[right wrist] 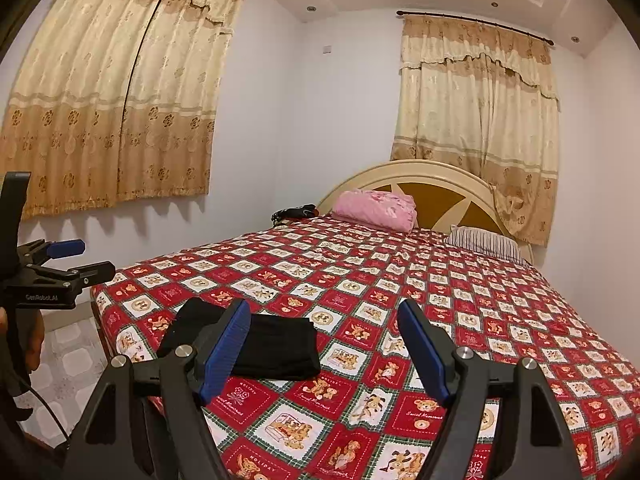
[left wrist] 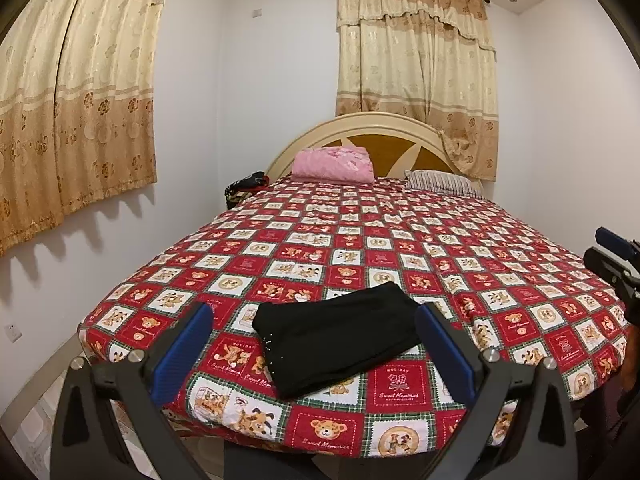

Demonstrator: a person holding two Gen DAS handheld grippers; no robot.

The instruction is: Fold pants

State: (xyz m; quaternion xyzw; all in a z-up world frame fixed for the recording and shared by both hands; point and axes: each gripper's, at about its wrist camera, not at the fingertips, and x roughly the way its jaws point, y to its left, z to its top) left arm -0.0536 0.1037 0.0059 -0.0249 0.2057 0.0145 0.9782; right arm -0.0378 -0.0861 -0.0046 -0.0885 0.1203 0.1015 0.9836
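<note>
The black pants (left wrist: 336,338) lie folded into a compact rectangle on the red patchwork bedspread (left wrist: 360,236) near the foot of the bed. They also show in the right wrist view (right wrist: 276,346), partly behind my right gripper's left finger. My left gripper (left wrist: 316,316) is open and empty, held above the bed's foot with the pants between its blue pads. My right gripper (right wrist: 324,308) is open and empty, above the bedspread (right wrist: 440,288) to the right of the pants. The left gripper also shows at the left edge of the right wrist view (right wrist: 78,258).
A pink folded blanket (left wrist: 332,164) and a striped pillow (left wrist: 444,184) lie at the headboard (left wrist: 360,128). A dark bundle (left wrist: 244,186) sits by the bed's far left corner. Curtains hang on both walls. Tiled floor (right wrist: 68,364) lies left of the bed.
</note>
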